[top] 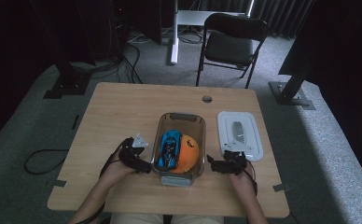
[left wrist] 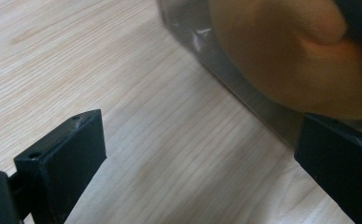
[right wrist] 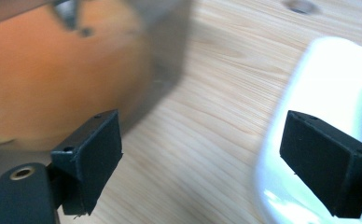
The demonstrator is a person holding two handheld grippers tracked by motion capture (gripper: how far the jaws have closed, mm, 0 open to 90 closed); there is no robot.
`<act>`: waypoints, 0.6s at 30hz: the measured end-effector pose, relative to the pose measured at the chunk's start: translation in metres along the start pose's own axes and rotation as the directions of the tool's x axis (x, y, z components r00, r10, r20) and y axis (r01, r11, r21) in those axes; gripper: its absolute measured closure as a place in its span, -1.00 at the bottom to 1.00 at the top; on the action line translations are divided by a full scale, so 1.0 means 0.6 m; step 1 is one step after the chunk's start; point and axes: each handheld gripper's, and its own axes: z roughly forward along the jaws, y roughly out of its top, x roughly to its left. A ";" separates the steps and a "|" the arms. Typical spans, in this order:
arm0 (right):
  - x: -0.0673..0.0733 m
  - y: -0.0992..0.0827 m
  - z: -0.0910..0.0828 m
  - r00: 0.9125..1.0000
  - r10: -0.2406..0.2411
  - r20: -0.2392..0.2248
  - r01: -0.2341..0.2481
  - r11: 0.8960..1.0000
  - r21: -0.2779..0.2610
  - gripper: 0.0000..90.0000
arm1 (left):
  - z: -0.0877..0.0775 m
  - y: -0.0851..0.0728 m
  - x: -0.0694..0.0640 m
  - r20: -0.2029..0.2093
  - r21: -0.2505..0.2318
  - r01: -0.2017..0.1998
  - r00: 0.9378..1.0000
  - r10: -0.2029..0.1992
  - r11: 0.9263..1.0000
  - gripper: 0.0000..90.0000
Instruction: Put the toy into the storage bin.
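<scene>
Clear bin [top: 179, 119] sits mid-tabletop [top: 123, 112], holding a blue toy car [top: 169, 148] and an orange ball [top: 187, 154]. Left gripper [top: 144, 164] at its 9 o'clock, right gripper [top: 212, 162] at 3 — both fingers spread, flanking it, likely to lift. White lid [top: 240, 135] lies beyond the right gripper.

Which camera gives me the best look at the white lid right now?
The high view: the whole white lid lies flat on the table, right of the clear bin. The right gripper view shows just its near edge, blurred, behind one jaw.
</scene>
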 end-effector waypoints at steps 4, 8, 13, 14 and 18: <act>-0.031 -0.004 -0.017 0.997 0.028 0.070 -0.028 1.000 -0.004 -0.75 | 0.003 0.002 -0.014 0.005 -0.004 -0.005 1.000 0.005 1.000 -0.94; -0.058 -0.010 -0.023 0.983 0.082 0.163 -0.083 0.997 -0.002 -0.75 | 0.008 0.004 -0.031 0.015 0.001 -0.024 1.000 0.024 1.000 -0.94; -0.085 -0.018 -0.016 0.967 0.107 0.229 -0.119 0.992 0.036 -0.66 | 0.014 0.007 -0.046 0.031 0.006 -0.035 0.999 0.035 0.999 -0.94; -0.090 -0.020 -0.014 0.963 0.114 0.244 -0.126 0.992 0.034 -0.62 | 0.016 0.007 -0.048 0.032 0.005 -0.030 0.999 0.030 1.000 -0.95; -0.104 -0.021 -0.006 0.954 0.142 0.264 -0.153 0.988 0.022 -0.51 | 0.021 0.008 -0.055 0.046 -0.005 -0.026 0.999 0.026 1.000 -0.96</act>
